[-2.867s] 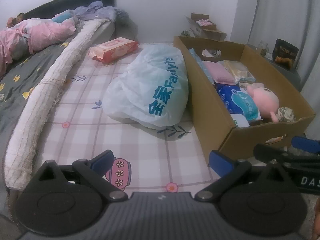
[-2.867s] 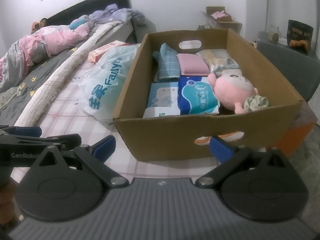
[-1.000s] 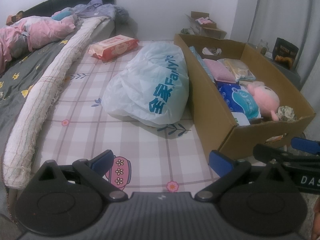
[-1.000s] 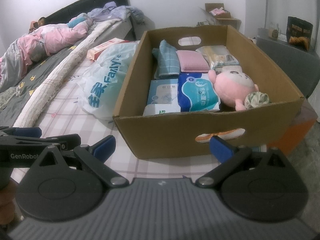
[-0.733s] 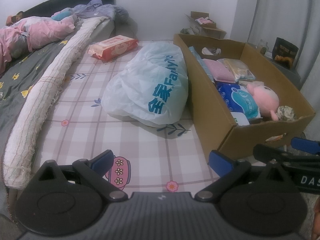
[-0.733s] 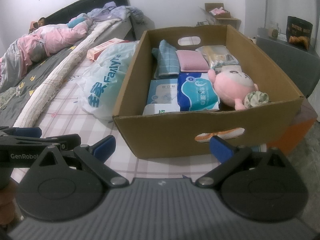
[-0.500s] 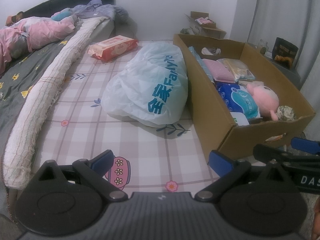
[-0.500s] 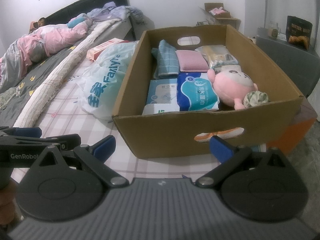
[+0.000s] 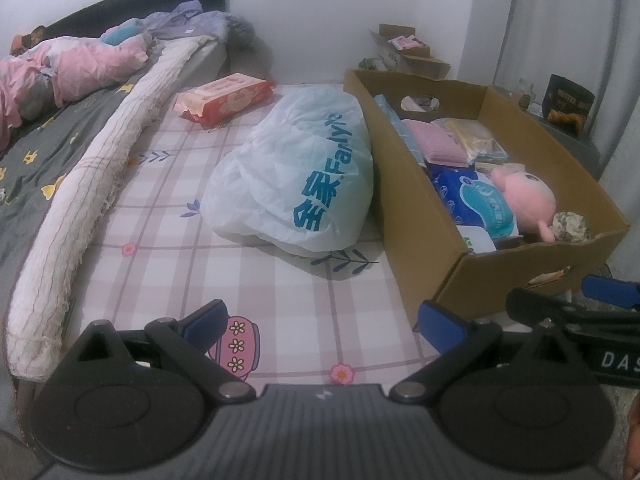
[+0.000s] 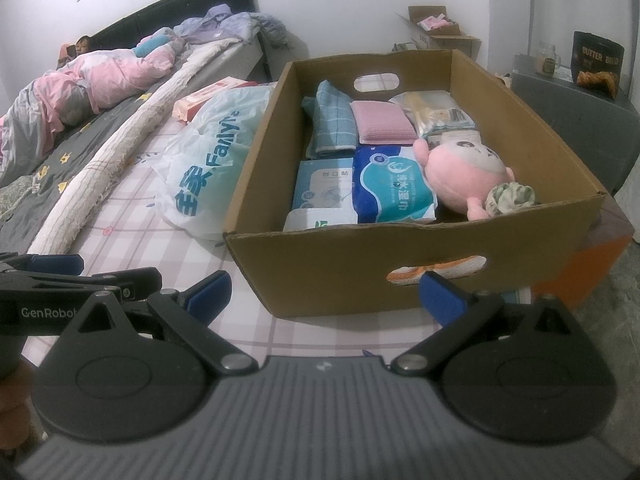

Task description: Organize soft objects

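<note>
Both tongs stand wide and empty: left gripper at lower frame over the pink plaid sheet, right gripper before the cardboard box. The box, centre frame, holds a pink plush toy, tissue packs and folded cloths. A white plastic bag lies touching its side. White wall, curtain upper right.

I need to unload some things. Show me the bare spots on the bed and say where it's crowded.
Bare plaid sheet lies between the rolled bolster and the white plastic bag, reaching forward to the left gripper. Crowded: the cardboard box is nearly full, and the bag presses against its side.
</note>
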### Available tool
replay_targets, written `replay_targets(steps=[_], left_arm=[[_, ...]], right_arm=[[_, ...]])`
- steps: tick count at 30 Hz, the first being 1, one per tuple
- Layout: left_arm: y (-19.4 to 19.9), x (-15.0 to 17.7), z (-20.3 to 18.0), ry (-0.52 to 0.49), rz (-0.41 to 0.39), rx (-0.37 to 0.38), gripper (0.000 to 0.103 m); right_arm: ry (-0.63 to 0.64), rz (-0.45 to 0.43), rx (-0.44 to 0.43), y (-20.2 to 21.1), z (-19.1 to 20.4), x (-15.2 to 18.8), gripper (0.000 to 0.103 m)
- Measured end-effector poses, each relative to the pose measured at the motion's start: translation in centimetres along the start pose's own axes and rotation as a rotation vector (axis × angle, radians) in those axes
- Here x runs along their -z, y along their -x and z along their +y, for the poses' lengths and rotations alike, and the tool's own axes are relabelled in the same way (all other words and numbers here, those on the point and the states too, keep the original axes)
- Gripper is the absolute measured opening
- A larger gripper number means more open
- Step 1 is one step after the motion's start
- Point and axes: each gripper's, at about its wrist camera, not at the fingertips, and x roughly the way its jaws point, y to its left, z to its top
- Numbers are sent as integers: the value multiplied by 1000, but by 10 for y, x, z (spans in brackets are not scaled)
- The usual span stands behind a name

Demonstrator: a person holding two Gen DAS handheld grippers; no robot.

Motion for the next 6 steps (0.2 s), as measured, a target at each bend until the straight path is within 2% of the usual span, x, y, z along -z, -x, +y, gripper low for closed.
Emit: replay_targets(steps=[6], left_arm=[[1,-1,-2,-2,0,1,102]], right_arm=[[-1,0,0,0,1,3,101]])
